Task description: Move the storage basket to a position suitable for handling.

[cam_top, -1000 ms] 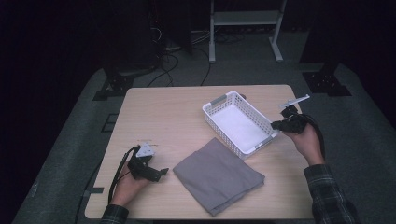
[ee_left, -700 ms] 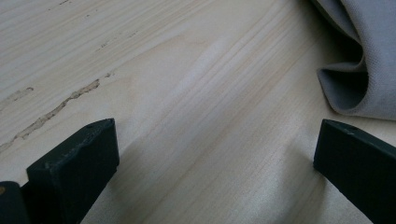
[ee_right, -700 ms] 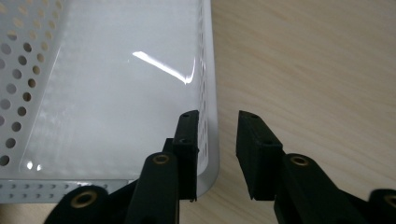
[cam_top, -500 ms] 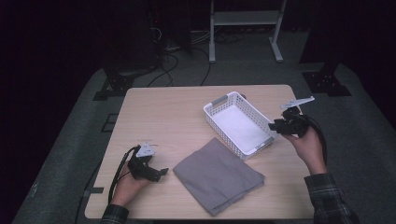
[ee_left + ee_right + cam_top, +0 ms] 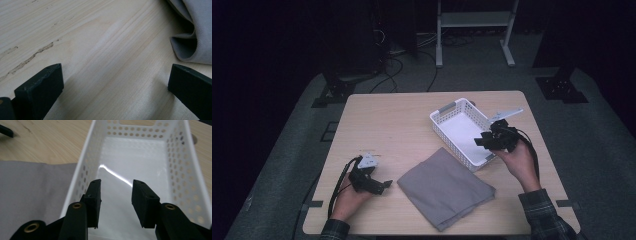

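Shifted inward since before: right gripper (image 5: 482, 141) now over the white perforated basket (image 5: 447, 111), jaws just opened, nothing between. Basket touches folded grey cloth (image 5: 447, 192) on table (image 5: 387, 120). Left gripper (image 5: 382, 184) wide apart, empty, beside cloth.

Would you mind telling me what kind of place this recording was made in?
Probably a lab or recording studio: a bare wooden table on grey carpet, loose cables on the floor, and a white equipment stand in darkness.

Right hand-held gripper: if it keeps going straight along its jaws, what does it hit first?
Probably the white basket. The right hand-held gripper has its jaws apart with nothing between them, and they point down into the basket, so the smooth floor comes first, likely ahead of the perforated far wall. Depth is unclear.
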A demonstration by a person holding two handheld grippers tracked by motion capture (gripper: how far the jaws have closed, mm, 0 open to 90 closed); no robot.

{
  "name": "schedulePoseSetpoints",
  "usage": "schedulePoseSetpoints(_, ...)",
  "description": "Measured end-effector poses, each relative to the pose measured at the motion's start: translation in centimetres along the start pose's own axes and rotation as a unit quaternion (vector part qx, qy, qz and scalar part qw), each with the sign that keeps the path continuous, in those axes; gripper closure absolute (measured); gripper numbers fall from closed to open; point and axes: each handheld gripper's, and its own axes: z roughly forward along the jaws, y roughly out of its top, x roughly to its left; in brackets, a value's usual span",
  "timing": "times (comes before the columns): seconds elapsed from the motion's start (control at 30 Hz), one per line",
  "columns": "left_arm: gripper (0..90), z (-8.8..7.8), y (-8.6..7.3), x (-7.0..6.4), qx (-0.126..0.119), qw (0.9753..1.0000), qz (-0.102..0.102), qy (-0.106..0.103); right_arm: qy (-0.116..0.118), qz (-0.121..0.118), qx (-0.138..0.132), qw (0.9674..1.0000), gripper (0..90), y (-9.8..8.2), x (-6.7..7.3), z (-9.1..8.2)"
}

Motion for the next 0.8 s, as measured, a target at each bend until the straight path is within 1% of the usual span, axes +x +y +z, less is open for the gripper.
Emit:
schedulePoseSetpoints(0.03, 0.0, 0.0, 0.0, 0.0, 0.0, 1.0, 0.0, 0.0, 0.004, 0.0, 0.001, 1.0, 58.3, 0.2, 0.3, 0.2)
schedulePoseSetpoints(0.13, 0.0, 0.0, 0.0, 0.0, -0.002, 1.0, -0.001, 0.0, 0.018, -0.015, 0.006, 0.9997, 58.2, 0.8, 1.5, 1.4)
schedulePoseSetpoints(0.3, 0.0, 0.0, 0.0, 0.0, -0.001, 1.0, 0.0, 0.001, 0.034, -0.025, 0.008, 0.9991, 58.2, 1.7, 2.7, 3.0)
schedulePoseSetpoints(0.33, 0.0, 0.0, 0.0, 0.0, -0.001, 1.0, 0.0, 0.001, 0.038, -0.032, 0.012, 0.9987, 58.2, 2.2, 3.2, 3.8)
schedulePoseSetpoints(0.4, 0.0, 0.0, 0.0, 0.0, -0.001, 1.0, 0.0, 0.001, 0.038, -0.035, 0.014, 0.9986, 58.3, 2.3, 3.4, 4.0)
schedulePoseSetpoints(0.47, 0.0, 0.0, 0.0, 0.0, 0.001, 1.0, 0.003, 0.001, 0.038, -0.043, 0.022, 0.9981, 58.3, 2.8, 3.8, 5.0)
schedulePoseSetpoints(0.53, 0.0, 0.0, 0.0, 0.0, 0.001, 1.0, 0.003, 0.001, 0.04, -0.043, 0.027, 0.9979, 59.5, 3.0, 4.0, 5.5)
schedulePoseSetpoints(0.57, 0.0, 0.0, 0.0, 0.0, 0.001, 1.0, 0.002, 0.001, 0.04, -0.048, 0.032, 0.9975, 60.4, 3.1, 4.2, 6.2)
schedulePoseSetpoints(0.63, 0.0, 0.0, 0.0, 0.0, 0.001, 1.0, 0.002, 0.0, 0.039, -0.048, 0.041, 0.9972, 61.5, 3.2, 4.3, 6.7)
schedulePoseSetpoints(0.67, 0.0, 0.0, 0.0, 0.0, 0.001, 1.0, 0.002, 0.0, 0.039, -0.048, 0.041, 0.9972, 61.5, 3.2, 4.3, 6.7)
schedulePoseSetpoints(0.7, 0.0, 0.0, 0.0, 0.0, 0.002, 1.0, 0.003, 0.0, 0.037, -0.047, 0.049, 0.997, 65.6, 3.2, 4.4, 7.3)
schedulePoseSetpoints(0.77, 0.0, 0.0, 0.0, 0.0, 0.002, 1.0, 0.003, 0.001, 0.034, -0.051, 0.054, 0.9967, 69.5, 3.2, 4.4, 7.6)
schedulePoseSetpoints(0.8, 0.0, 0.0, 0.0, 0.0, 0.002, 1.0, 0.003, 0.001, 0.034, -0.051, 0.054, 0.9967, 69.5, 3.2, 4.4, 7.6)
